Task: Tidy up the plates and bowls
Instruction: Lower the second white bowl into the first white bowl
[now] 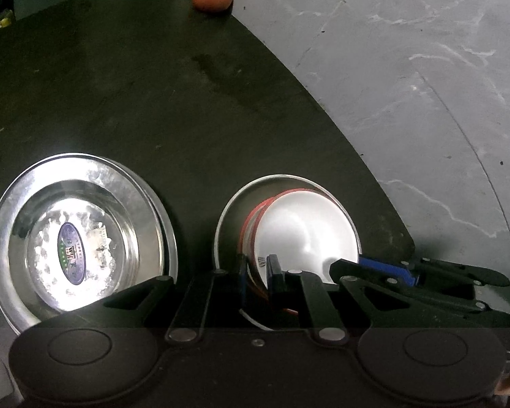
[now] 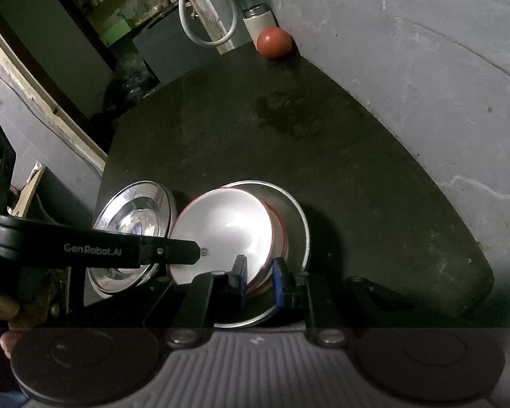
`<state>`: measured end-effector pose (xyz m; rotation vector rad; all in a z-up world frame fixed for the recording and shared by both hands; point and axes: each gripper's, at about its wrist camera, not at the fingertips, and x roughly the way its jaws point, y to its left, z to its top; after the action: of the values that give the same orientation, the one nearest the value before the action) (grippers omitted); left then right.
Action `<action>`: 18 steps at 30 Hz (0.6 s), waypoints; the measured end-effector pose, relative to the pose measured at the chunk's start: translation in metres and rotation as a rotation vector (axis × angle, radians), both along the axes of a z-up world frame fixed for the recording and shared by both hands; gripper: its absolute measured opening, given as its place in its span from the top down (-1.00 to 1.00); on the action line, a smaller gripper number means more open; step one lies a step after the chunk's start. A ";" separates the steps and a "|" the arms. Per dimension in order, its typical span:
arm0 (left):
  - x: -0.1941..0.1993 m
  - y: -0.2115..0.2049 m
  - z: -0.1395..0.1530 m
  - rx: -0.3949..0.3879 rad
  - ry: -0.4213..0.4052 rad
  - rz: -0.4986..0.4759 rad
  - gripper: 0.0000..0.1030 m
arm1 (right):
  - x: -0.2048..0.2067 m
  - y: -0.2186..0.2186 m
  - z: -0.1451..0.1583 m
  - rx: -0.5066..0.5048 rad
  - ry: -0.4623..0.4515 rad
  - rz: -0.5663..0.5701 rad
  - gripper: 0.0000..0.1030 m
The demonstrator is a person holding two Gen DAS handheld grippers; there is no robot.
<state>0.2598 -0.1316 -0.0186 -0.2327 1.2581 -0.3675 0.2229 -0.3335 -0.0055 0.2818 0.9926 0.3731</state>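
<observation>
Where both grippers meet over the dark table (image 1: 153,85), we find two dish stacks side by side near its front edge. Our left gripper (image 1: 258,272) is clenched on the near rim of the white bowl (image 1: 306,227), one blue pad inside the wall and one outside. Our right gripper (image 2: 260,277) grips the same rim from its own side, pads pressed on the red-edged wall. The bowl sits tilted inside a steel plate (image 2: 299,217), with at least one more red-rimmed bowl nested under it; how many we cannot tell.

Just left of that stack lies a steel dish (image 1: 81,234), nested in another one beneath. An oval blue sticker (image 1: 71,253) sits at its centre; the print on it is too small to read, apart from a bold mark in the middle that we cannot make out.

From the right wrist view, the left gripper's black finger crosses in front of the steel dish and bears white lettering, "GenRobot.AI" (image 2: 91,249). A hand (image 2: 3,302) shows at the frame's left edge.

At the table's far edge rests a red ball (image 2: 274,43), touching a white cylinder (image 2: 256,22) behind it. Grey marbled floor (image 1: 425,68) lies to the right.
</observation>
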 end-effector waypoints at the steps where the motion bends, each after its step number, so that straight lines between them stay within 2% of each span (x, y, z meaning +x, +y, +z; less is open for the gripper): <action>1: 0.000 0.000 0.000 0.001 0.001 0.002 0.79 | 0.001 0.000 0.000 0.000 0.002 0.000 0.63; 18: 0.005 -0.002 -0.003 0.011 0.016 0.018 0.77 | 0.002 0.000 0.001 -0.013 0.016 0.012 0.56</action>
<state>0.2644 -0.1333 -0.0219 -0.2377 1.2726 -0.3442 0.2253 -0.3330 -0.0046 0.2673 1.0125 0.3758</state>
